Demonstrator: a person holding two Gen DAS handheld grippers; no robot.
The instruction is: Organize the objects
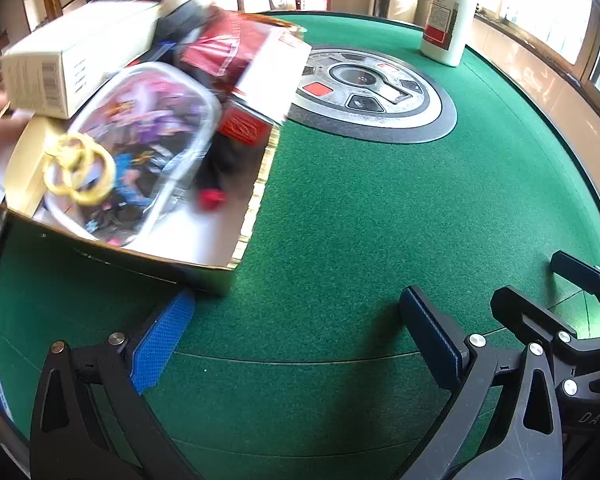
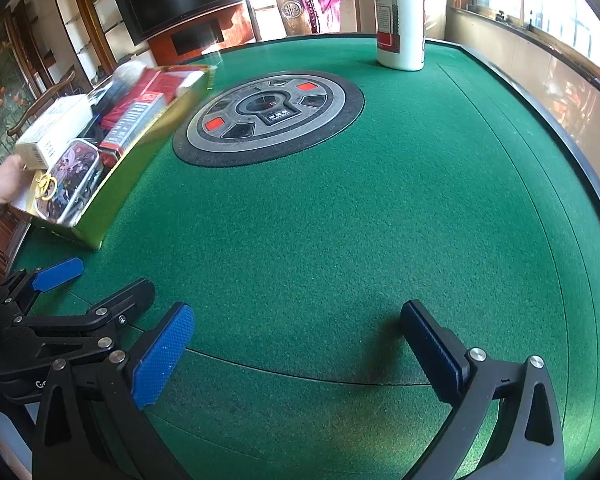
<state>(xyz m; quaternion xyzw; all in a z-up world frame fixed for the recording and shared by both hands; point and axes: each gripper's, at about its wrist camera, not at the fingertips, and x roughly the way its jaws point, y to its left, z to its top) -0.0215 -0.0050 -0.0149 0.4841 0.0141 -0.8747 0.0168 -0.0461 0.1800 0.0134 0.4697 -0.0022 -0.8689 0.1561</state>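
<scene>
Both grippers are seen spread wide with nothing between their blue-padded fingers: the left gripper is held over bare felt near the table's near edge, and the right gripper is held just beside it, on its right, over the same edge. Under them lies the green felt-covered table, at whose middle a round grey and black control panel with red buttons is set. Toward the left edge a shallow gold-sided cardboard box is found, blurred, with a bare hand at its outer end. In it are packed a cream rectangular carton, a clear plastic case with purple cartoon print, yellow plastic rings and red packets. Near the far right corner a white plastic bottle with a red cap stands upright, well apart from the box.
</scene>
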